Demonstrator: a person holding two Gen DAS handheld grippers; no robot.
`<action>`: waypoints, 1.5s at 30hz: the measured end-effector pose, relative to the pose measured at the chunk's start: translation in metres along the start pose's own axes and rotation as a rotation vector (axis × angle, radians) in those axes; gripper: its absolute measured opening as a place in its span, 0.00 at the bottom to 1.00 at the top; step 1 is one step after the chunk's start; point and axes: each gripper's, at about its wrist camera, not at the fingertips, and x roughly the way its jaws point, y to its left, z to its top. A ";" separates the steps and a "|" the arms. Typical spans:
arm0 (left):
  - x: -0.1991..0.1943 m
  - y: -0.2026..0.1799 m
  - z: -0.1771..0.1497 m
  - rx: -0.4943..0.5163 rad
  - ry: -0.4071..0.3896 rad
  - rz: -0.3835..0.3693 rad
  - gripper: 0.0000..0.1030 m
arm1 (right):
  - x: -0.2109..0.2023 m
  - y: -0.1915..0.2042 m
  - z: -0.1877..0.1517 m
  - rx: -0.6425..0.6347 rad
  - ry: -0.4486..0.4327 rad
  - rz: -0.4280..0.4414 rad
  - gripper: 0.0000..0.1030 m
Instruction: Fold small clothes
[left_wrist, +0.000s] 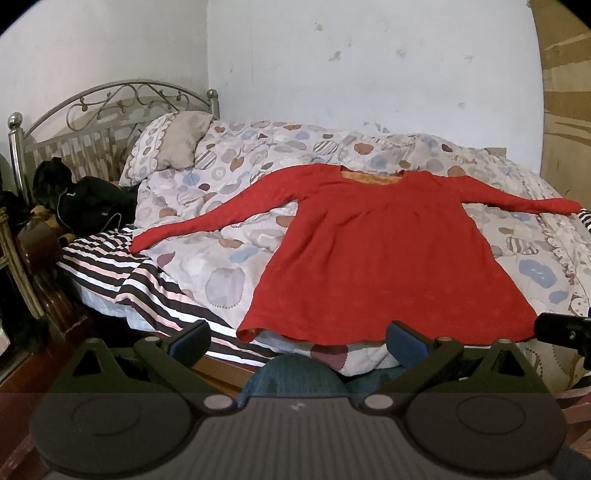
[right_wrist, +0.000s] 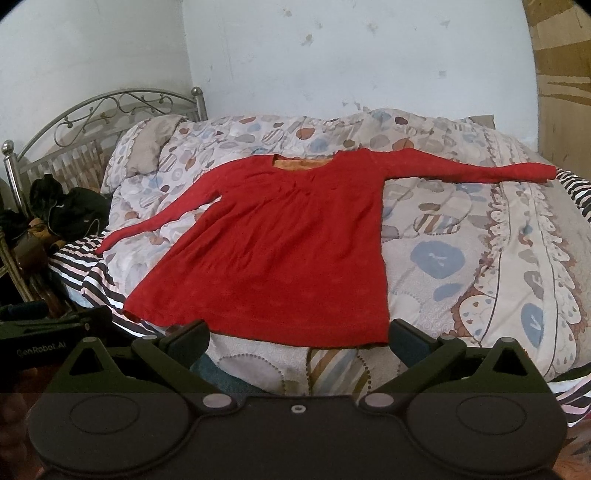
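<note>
Red shirt (left_wrist: 388, 258) lies flat on the quilt (left_wrist: 221, 266), sleeves out at 9 and 3 o'clock; left gripper (left_wrist: 297, 338) and right gripper (right_wrist: 297, 338) wide, empty, at 6 o'clock.

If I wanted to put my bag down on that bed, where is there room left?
The widest free patch is the patterned quilt right of the red top, below its outstretched sleeve. A smaller patch lies between the other sleeve and the top's body. The headboard corner is crowded: a pillow and dark clothes. Both claws, left and right, hang open at the near edge.
</note>
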 end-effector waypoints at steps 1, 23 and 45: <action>0.000 0.000 0.000 0.001 -0.002 0.000 1.00 | -0.001 0.000 0.000 0.000 -0.001 0.000 1.00; -0.003 -0.001 -0.002 0.011 -0.012 -0.006 1.00 | -0.006 0.000 0.006 -0.005 -0.015 -0.002 1.00; 0.027 0.006 0.024 -0.036 0.117 0.017 1.00 | 0.011 -0.007 0.023 0.073 0.045 0.013 1.00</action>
